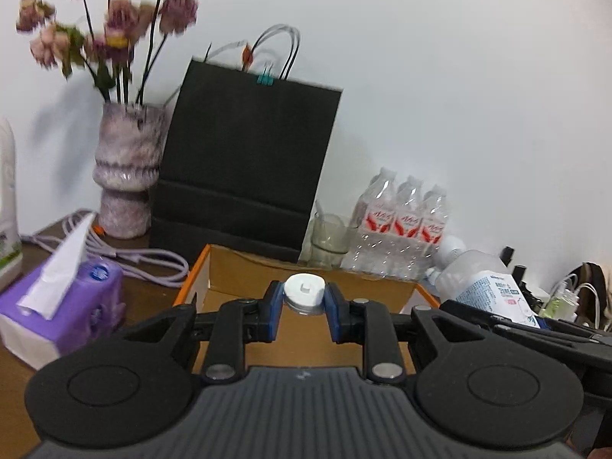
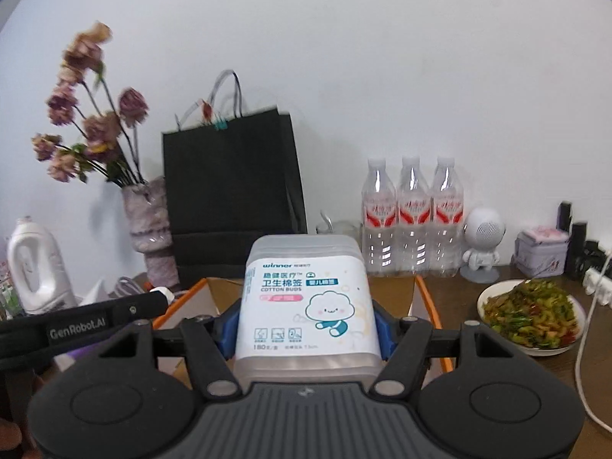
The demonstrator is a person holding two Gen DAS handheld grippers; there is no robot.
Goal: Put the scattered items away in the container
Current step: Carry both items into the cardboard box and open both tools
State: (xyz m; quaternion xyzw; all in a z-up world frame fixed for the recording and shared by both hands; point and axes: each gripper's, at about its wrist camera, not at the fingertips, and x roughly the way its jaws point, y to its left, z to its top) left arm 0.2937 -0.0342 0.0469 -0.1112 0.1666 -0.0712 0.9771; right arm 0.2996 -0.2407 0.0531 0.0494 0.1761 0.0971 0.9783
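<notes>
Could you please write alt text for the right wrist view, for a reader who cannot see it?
The right gripper has its jaws closed on a clear box of cotton buds, held above an open cardboard box with orange edges. Behind stand a black paper bag, a vase of dried flowers and three water bottles; a plate of green vegetables sits right.

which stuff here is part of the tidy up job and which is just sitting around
Part of the job:
- cotton buds box, clamped in the right tongs
- small white-capped bottle, clamped in the left tongs
- cardboard box

Just lying about:
- black paper bag
- flower vase
- water bottles
- plate of food
- tissue pack
</notes>
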